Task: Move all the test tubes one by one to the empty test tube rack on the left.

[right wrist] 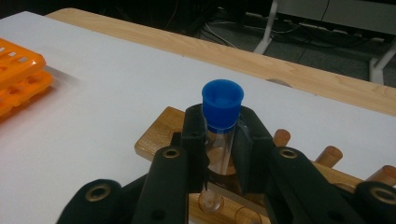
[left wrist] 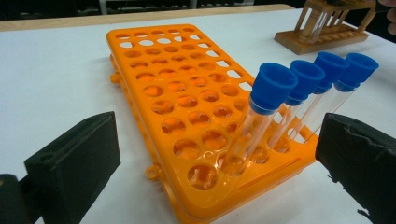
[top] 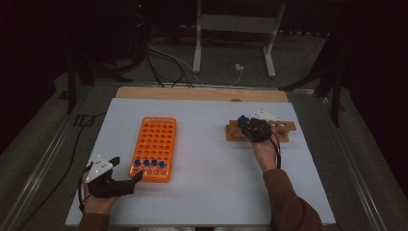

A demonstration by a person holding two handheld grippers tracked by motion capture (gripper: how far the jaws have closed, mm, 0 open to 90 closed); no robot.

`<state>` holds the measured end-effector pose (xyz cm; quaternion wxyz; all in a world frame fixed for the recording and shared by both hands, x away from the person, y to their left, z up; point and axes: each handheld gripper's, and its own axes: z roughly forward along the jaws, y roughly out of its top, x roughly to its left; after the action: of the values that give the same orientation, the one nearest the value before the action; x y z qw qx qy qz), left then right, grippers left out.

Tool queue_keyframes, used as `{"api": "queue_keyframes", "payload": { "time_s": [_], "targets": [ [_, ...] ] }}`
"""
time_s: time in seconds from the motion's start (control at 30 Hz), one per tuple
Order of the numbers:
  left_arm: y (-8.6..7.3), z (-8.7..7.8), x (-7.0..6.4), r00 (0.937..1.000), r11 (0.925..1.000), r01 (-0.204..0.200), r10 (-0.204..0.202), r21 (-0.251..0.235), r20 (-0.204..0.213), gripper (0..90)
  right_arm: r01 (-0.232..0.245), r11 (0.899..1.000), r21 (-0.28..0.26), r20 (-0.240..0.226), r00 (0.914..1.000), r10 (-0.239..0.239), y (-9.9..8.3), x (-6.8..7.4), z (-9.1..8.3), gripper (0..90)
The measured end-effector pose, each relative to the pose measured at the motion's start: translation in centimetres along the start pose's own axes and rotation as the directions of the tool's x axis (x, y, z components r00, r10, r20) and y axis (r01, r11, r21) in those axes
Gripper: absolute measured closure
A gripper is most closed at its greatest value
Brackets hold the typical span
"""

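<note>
wooden rack (right wrist: pixel 154 133) – right end cut off | tube (right wrist: pixel 219 154) base hidden

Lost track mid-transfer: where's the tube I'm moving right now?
The capped tube is clamped in the right gripper, over the wooden rack at the table's right.

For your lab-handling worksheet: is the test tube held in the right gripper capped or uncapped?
Capped. In the right gripper view a blue cap sits on the clear test tube, clamped between the right gripper jaws above the wooden rack.

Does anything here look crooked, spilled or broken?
Nothing is spilled or broken. The four blue-capped clear test tubes lean in the orange plastic rack instead of standing straight. The right gripper clamps another blue-capped tube over the wooden rack.
</note>
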<state>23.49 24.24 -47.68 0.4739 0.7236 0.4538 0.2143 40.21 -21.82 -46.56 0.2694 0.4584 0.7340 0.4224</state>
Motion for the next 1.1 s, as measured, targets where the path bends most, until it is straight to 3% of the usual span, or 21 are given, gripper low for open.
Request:
{"api": "queue_keyframes", "payload": {
  "time_s": [0.27, 0.7, 0.87, 1.1],
  "targets": [
    [0.1, -0.2, 0.0, 1.0000, 0.9999, 0.005, -0.005, -0.014, 0.004, 0.6, -0.010, 1.000, -0.012, 0.004, 0.9999, 0.010, 0.1, -0.1, -0.4, 76.9],
    [0.8, -0.8, -0.2, 0.9999, 0.9991, -0.010, 0.010, -0.042, -0.008, 0.6, -0.005, 0.998, -0.068, 0.013, 0.9999, 0.006, 1.8, -0.4, -2.6, 77.1],
    [1.5, -1.2, -0.4, 0.9997, 0.9975, -0.003, 0.001, -0.071, -0.026, 0.6, 0.016, 0.995, -0.096, 0.018, 0.9997, -0.014, 3.2, -0.4, -3.8, 77.1],
    [3.0, -1.6, -0.7, 0.9994, 0.9941, -0.028, 0.026, -0.105, -0.025, 0.6, 0.061, 0.993, -0.105, 0.011, 0.9981, -0.060, 4.7, 0.2, -5.1, 77.1]
  ]
}}
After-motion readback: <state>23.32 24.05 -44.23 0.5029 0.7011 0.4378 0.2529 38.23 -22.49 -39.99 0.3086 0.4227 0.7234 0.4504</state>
